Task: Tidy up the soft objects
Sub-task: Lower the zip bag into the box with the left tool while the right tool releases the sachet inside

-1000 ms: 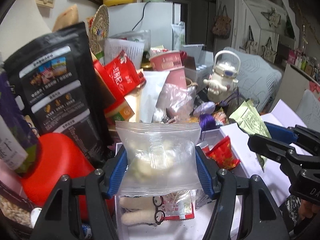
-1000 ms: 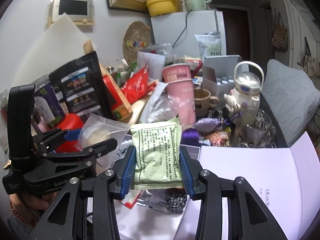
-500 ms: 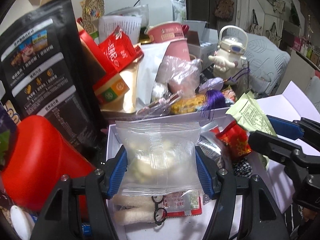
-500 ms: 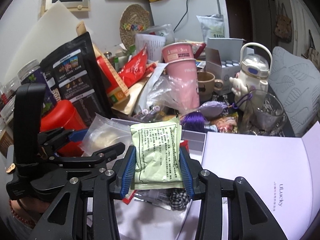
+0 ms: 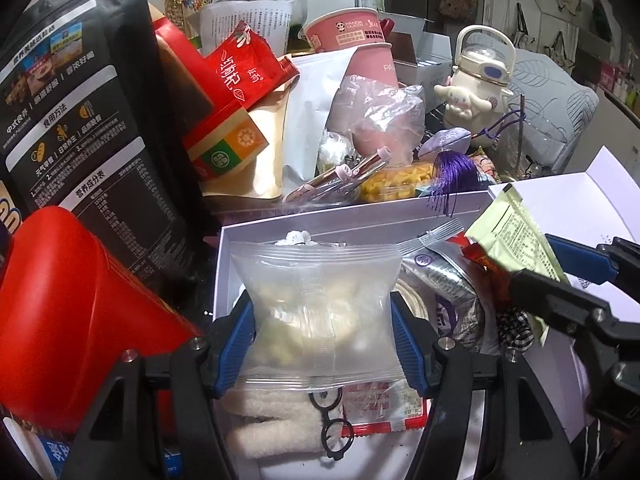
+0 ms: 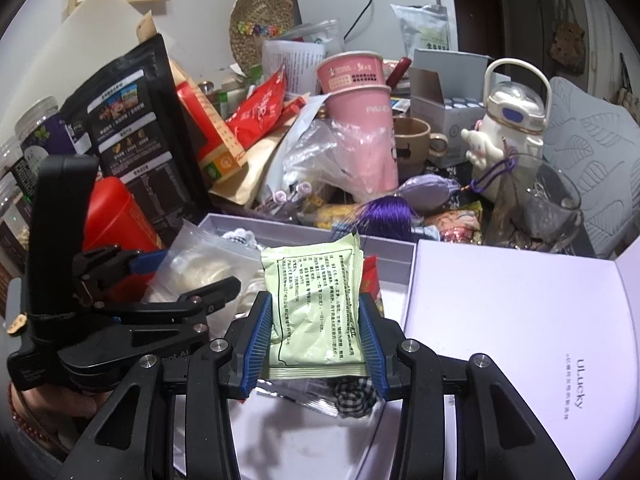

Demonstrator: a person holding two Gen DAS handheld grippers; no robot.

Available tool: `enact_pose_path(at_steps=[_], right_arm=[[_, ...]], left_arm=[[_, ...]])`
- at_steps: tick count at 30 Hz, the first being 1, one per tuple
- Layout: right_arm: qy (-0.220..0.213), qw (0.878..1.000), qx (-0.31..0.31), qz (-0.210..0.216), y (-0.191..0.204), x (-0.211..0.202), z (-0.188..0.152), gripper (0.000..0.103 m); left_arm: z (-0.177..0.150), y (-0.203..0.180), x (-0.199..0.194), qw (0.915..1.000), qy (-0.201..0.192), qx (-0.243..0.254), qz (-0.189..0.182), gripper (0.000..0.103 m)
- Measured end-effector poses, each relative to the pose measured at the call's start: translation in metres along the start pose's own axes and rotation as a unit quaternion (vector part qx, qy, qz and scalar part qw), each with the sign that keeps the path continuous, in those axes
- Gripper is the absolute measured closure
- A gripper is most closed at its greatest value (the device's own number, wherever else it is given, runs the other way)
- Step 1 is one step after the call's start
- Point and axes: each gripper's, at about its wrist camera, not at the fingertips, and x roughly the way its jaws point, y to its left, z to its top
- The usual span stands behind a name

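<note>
My left gripper point(image 5: 322, 340) is shut on a clear plastic packet point(image 5: 320, 312) of pale snacks, held over the open lavender box point(image 5: 264, 232). My right gripper point(image 6: 316, 336) is shut on a pale green sachet point(image 6: 314, 300) with black print, also above that box point(image 6: 304, 236). In the left wrist view the green sachet point(image 5: 508, 232) and right gripper show at the right. In the right wrist view the clear packet point(image 6: 196, 268) and left gripper show at the left. A white plush with black glasses point(image 5: 280, 416), a red-edged sachet point(image 5: 384, 408) and a silver packet point(image 5: 448, 280) lie in the box.
The box lid point(image 6: 512, 320) lies to the right. Behind the box stand a red canister point(image 5: 68, 320), a black pouch point(image 5: 80, 120), pink cups point(image 6: 360, 120), a white character bottle point(image 6: 508, 128), a glass point(image 6: 544, 208) and a purple tassel point(image 5: 456, 176). A hand with a bead bracelet point(image 6: 24, 416) holds the left gripper.
Both grippers have come down toward the box with their packets still held. The views have tilted downward, so the box interior fills more of each frame.
</note>
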Motion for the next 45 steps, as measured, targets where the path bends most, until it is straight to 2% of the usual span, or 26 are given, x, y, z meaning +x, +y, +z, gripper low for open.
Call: enact_pose_path(at_steps=[11, 14, 35, 39, 41, 45], right_arm=[[0.031, 1.0, 0.0, -0.004, 0.002, 0.022, -0.007, 0.061], [0.054, 0.999, 0.01, -0.002, -0.001, 0.033, -0.011, 0.061], [0.055, 0.998, -0.006, -0.03, 0.0, 0.012, -0.005, 0.057], [0.052, 0.998, -0.007, -0.041, -0.004, 0.01, -0.005, 0.049], [0.055, 0.997, -0.008, -0.045, -0.006, 0.01, -0.005, 0.049], [0.059, 0.997, -0.004, -0.047, -0.009, 0.011, -0.005, 0.049]], left_arm=[[0.001, 0.0, 0.006, 0.9999, 0.01, -0.002, -0.004, 0.039], [0.001, -0.001, 0.007, 0.9999, 0.01, -0.002, -0.003, 0.039], [0.002, -0.005, 0.005, 0.9997, 0.022, 0.01, -0.001, 0.037], [0.003, -0.007, 0.003, 0.9995, 0.03, 0.012, -0.005, 0.037], [0.004, -0.009, 0.005, 0.9991, 0.038, 0.017, 0.002, 0.031], [0.004, -0.011, 0.003, 0.9989, 0.041, 0.019, 0.011, 0.031]])
